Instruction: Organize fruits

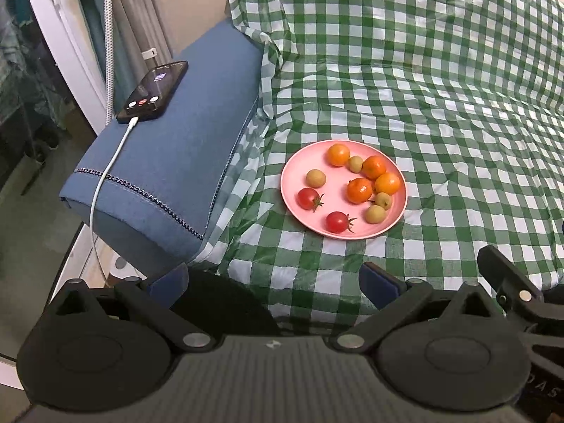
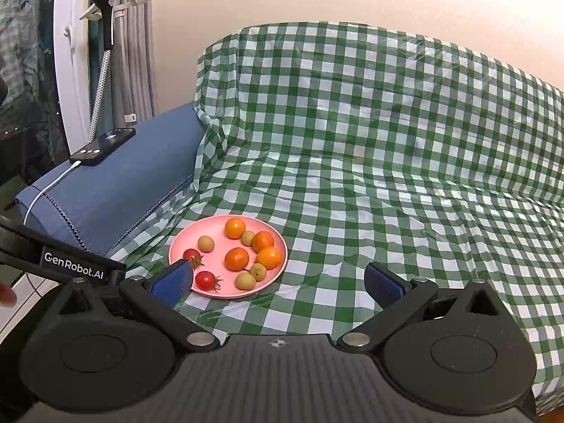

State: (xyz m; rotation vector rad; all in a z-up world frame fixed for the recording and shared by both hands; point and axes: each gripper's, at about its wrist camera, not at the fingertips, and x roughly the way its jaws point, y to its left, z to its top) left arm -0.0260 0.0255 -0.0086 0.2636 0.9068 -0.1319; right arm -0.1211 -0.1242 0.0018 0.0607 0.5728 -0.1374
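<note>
- The pink plate point(image 2: 176, 246) of fruits is seen on the checked sofa cover, ahead and left of the right gripper point(image 2: 278, 280), which is judged nearer.
- Both it and the left gripper point(image 1: 273, 280) are held spread, empty.

A pink plate point(image 2: 176, 246) of oranges point(image 2: 237, 258), red tomatoes point(image 2: 205, 280) and small green fruits point(image 2: 206, 243) is set on a green checked cloth point(image 2: 387, 176). The right claw point(image 2: 278, 280) is held wide apart, empty, near it.
</note>
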